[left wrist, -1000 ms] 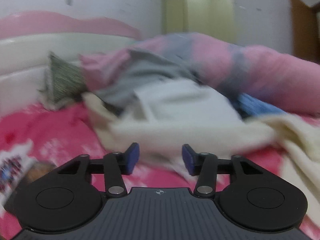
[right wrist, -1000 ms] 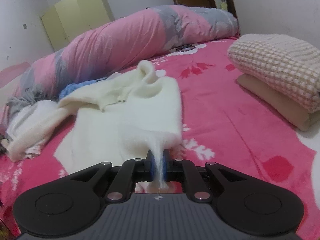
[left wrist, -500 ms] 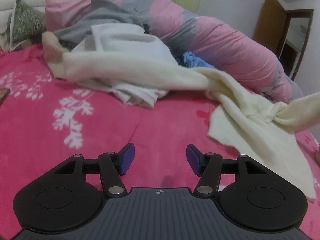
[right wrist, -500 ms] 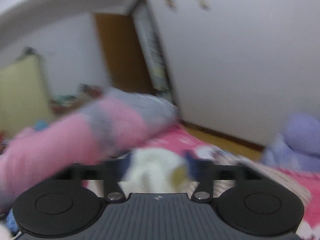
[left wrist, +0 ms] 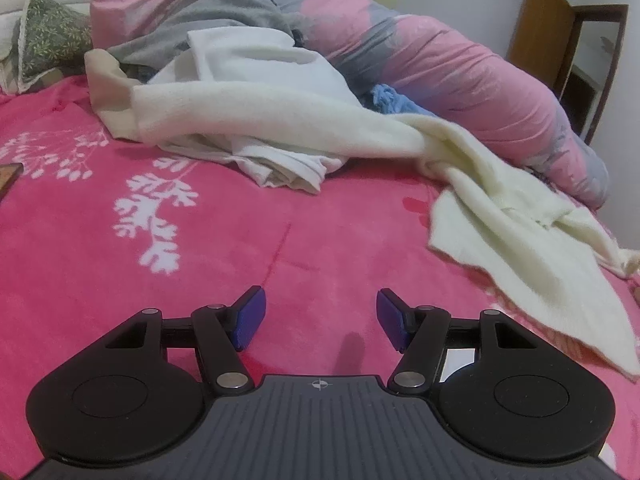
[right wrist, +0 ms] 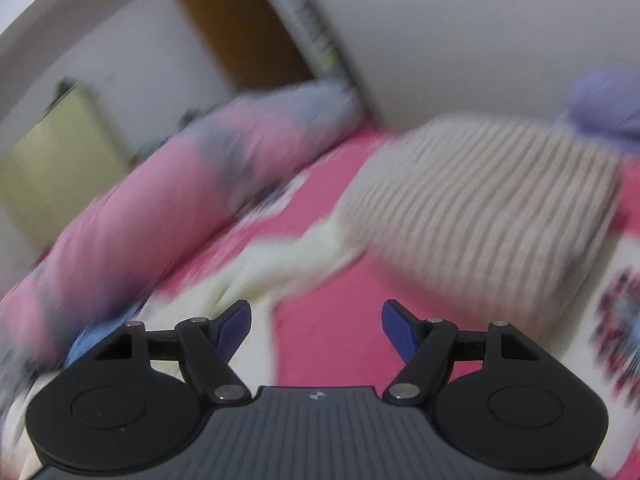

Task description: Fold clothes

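Note:
A cream garment (left wrist: 500, 208) lies stretched and twisted across the pink bedspread (left wrist: 200, 248), its left end on a heap of white (left wrist: 260, 68) and grey clothes (left wrist: 208, 20). My left gripper (left wrist: 320, 316) hovers over bare bedspread in front of the heap, its jaws opening with nothing between them. The right wrist view is blurred. There my right gripper (right wrist: 316, 328) stands open and empty over the bedspread, and the cream garment (right wrist: 272, 272) lies just ahead to its left.
A long pink and grey rolled duvet (left wrist: 460, 80) runs along the back of the bed. A green patterned pillow (left wrist: 52, 36) sits far left. A blue cloth (left wrist: 392, 100) peeks out behind the heap. A folded checked blanket (right wrist: 480, 208) lies ahead on the right.
My right gripper has let go of the cream garment, opened wide and swung to the right. The left gripper dipped toward the bedspread and its jaws spread a little wider.

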